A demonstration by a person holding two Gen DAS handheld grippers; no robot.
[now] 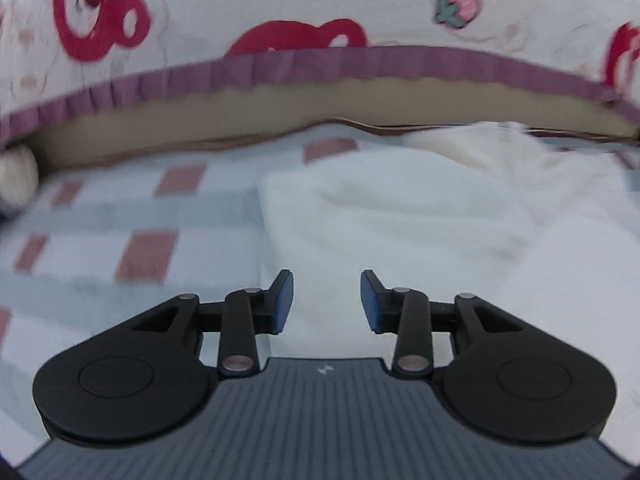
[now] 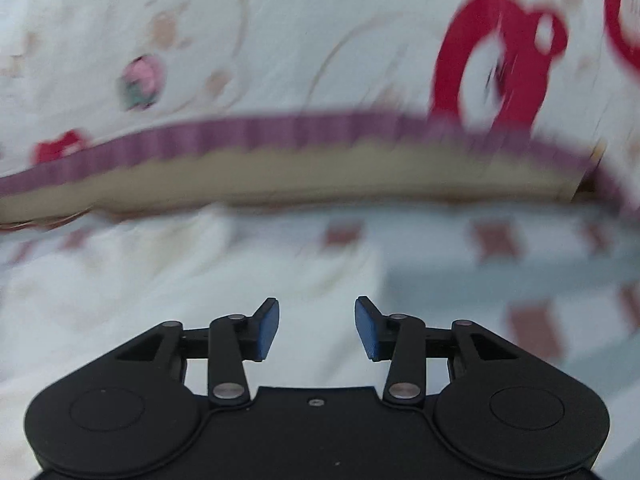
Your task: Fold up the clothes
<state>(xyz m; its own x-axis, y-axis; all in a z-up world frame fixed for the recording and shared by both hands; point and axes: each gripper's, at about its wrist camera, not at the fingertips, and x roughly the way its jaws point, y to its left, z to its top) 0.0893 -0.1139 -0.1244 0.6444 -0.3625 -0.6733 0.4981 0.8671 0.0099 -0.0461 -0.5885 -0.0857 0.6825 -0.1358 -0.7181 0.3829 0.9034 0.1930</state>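
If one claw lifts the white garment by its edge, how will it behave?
The white garment probably hangs limp: it lies in soft folds on the checked sheet. It looks thin, so likely light. One corner alone may let it unfold.

One white garment (image 1: pixel 400 216), two claws (image 1: pixel 327 300)

sheet (image 1: pixel 120 216): pale blue-white check with dull red squares, covers the bed surface | quilt (image 1: pixel 320 4): cream, red bear faces and strawberries, purple ruffled trim, piled along far side | tan strip (image 1: pixel 280 112): under the trim, just above sheet | pale round thing (image 1: pixel 16 172): far left, blurred
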